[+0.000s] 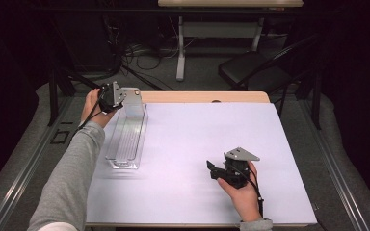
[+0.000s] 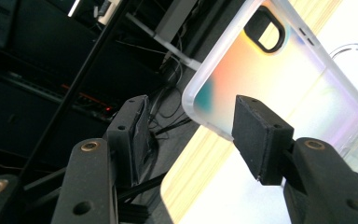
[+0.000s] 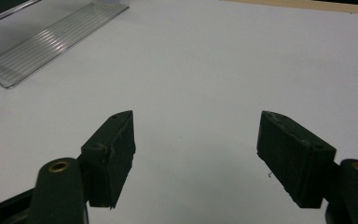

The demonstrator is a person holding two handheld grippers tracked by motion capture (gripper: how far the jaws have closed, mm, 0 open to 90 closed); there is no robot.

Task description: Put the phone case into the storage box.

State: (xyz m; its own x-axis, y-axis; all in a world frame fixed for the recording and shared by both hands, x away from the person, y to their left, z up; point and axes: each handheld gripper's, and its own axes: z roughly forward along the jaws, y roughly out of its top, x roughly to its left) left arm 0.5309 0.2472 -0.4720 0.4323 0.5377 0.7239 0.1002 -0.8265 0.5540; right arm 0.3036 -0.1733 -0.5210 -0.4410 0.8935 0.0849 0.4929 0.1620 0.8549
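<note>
Case set in the tray, left gripper letting go

The left gripper (image 2: 191,135) stands open around the phone case (image 2: 279,79), upright at the tray's (image 1: 125,139) far end; next it must withdraw without tipping it. The right gripper (image 3: 196,154) is open, empty.

A frosted translucent plastic phone case (image 2: 279,79) stands in a clear, glossy ribbed plastic tray (image 1: 126,139).

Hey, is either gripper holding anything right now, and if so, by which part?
Nothing is gripped. The left gripper has open jaws beside the lower edge of the phone case, which stands in the clear tray. The right gripper is open over the table.
</note>
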